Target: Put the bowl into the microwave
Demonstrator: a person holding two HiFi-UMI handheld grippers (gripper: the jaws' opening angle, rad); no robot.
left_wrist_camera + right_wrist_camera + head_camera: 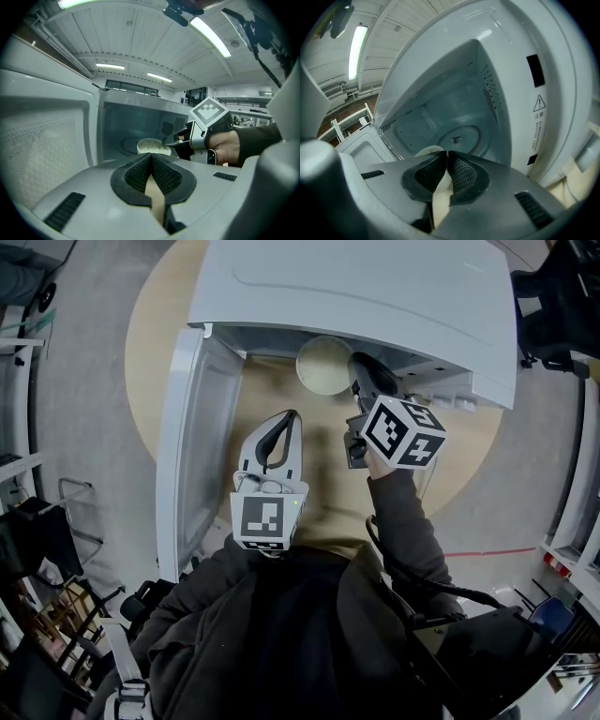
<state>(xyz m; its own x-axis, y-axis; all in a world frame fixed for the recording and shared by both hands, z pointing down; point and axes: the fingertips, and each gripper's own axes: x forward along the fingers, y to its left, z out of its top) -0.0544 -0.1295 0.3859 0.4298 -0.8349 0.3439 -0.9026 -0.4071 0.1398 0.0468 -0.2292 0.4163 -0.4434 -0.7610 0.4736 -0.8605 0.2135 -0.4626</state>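
Observation:
A pale cream bowl (323, 365) hangs at the mouth of the open white microwave (375, 296). My right gripper (360, 368) is shut on the bowl's right rim. In the right gripper view the rim (427, 151) shows between the closed pads (461, 173), with the glass turntable (459, 138) in the cavity beyond. From the left gripper view, the bowl (151, 146) sits in front of the cavity (136, 122) with the right gripper (169, 139) on its edge. My left gripper (292, 415) is shut and empty, held back over the table below the bowl.
The microwave door (202, 427) stands swung open to the left, beside my left gripper. The microwave rests on a round wooden table (155, 324). Metal racks and clutter (37, 521) stand on the floor at the left, dark equipment (562, 296) at the right.

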